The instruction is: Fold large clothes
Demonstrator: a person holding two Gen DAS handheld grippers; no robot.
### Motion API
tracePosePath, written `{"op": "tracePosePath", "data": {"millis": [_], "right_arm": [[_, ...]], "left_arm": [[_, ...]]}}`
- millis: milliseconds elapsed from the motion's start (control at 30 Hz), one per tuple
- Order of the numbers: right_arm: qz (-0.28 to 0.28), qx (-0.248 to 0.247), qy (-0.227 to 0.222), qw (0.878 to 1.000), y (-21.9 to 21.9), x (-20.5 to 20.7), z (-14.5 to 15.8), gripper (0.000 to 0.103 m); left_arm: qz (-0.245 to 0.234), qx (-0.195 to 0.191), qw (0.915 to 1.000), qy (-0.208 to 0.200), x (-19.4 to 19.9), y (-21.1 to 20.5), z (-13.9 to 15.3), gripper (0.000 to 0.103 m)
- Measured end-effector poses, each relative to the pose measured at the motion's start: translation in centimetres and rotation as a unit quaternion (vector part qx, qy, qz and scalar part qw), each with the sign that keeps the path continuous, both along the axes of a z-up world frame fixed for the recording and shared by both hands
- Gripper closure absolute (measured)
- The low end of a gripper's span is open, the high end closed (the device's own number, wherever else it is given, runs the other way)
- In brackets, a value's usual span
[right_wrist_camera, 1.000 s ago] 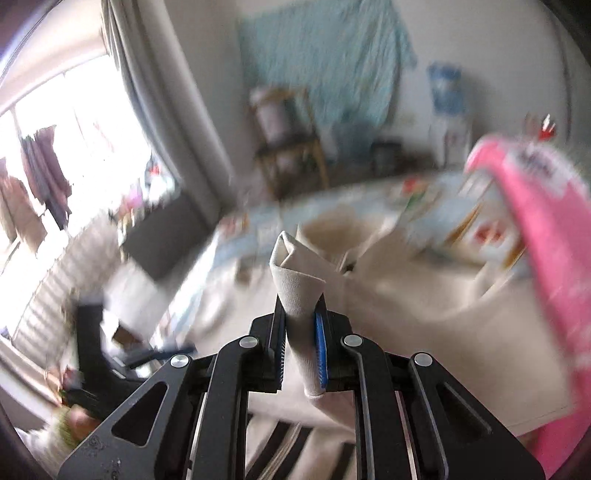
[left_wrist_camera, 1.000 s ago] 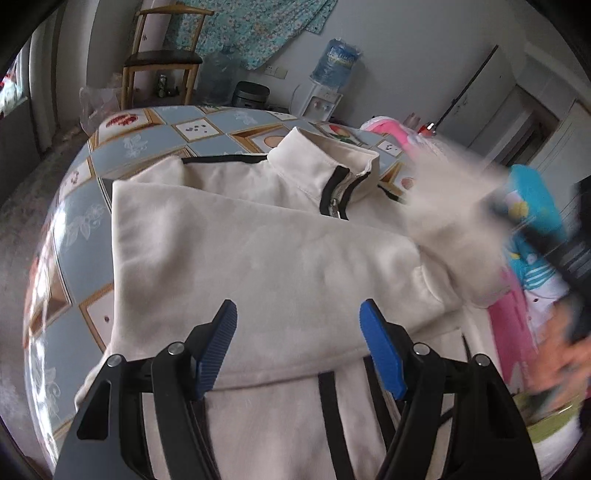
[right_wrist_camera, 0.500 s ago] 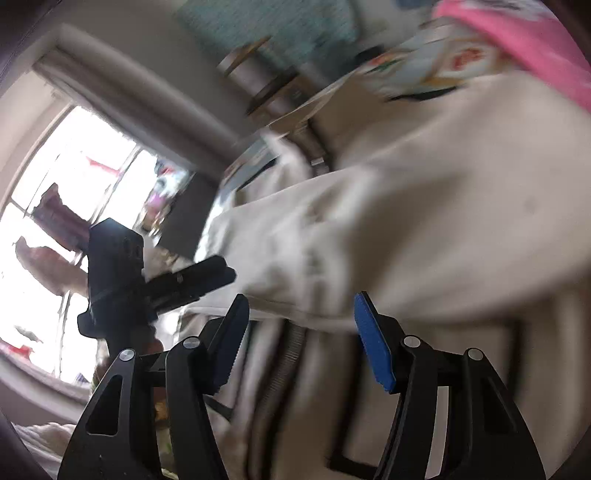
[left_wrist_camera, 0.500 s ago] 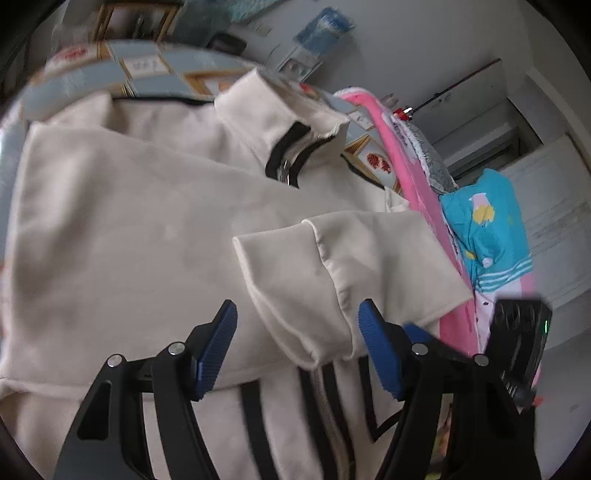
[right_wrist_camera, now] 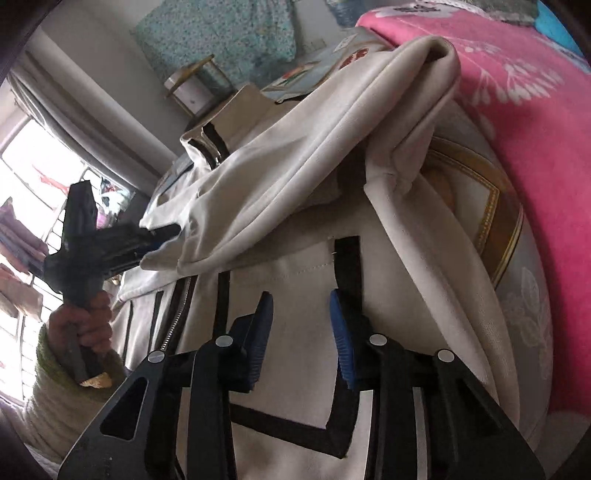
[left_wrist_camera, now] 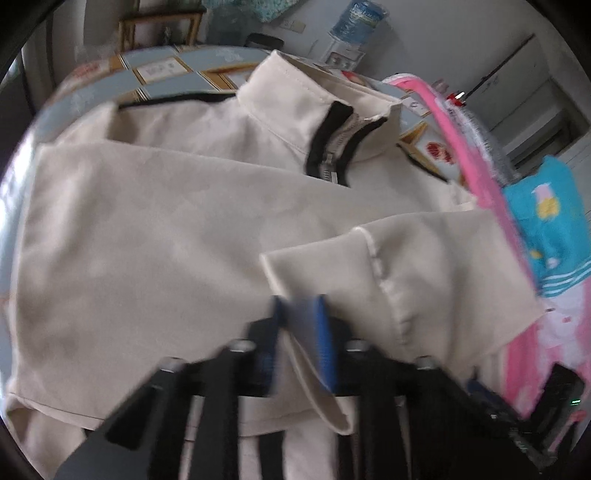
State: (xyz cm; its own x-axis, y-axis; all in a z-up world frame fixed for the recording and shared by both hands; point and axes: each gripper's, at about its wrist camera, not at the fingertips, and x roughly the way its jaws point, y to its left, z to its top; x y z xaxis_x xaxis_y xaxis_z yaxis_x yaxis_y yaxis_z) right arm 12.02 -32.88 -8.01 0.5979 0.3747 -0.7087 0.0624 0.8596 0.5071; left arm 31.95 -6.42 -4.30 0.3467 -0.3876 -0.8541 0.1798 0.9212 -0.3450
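A cream jacket point(left_wrist_camera: 155, 229) with black trim and a zipped stand-up collar point(left_wrist_camera: 325, 110) lies spread on the patterned table, both sleeves folded across its chest. My left gripper point(left_wrist_camera: 301, 332) is shut on the cuff of the right sleeve point(left_wrist_camera: 424, 266); the frame is blurred. In the right wrist view the left gripper point(right_wrist_camera: 147, 240) holds that cuff end. My right gripper point(right_wrist_camera: 301, 328) is open with a narrow gap and empty, just above the jacket's lower front point(right_wrist_camera: 295, 288) between black stripes.
A pink blanket point(right_wrist_camera: 517, 110) lies along the table's right side, with a blue patterned cloth point(left_wrist_camera: 546, 221) on it. The blue and gold tablecloth point(left_wrist_camera: 166, 74) shows beyond the collar. A chair and a water dispenser point(left_wrist_camera: 354, 26) stand behind.
My right gripper let go of the sleeve after laying it across the chest and dropped to the lower front, its jaws narrowing. My left gripper shut on the sleeve's cuff.
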Motion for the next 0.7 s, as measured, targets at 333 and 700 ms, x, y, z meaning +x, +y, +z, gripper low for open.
{"op": "tracePosePath", "data": {"millis": [333,700], "right_arm": [[0.007,-0.009,0.002,1.000,-1.0,-0.9,0.2,0.072],[0.005,-0.027,0.006,1.000,-0.1,-0.7,0.5,0.072]], "left_arm": [[0.012,-0.022,0.9853,-0.169,-2.0,3.5,11.7,0.099],[0.101,0.017,0.9922,-0.070,0.7,14.3,6.3,0.099]]}}
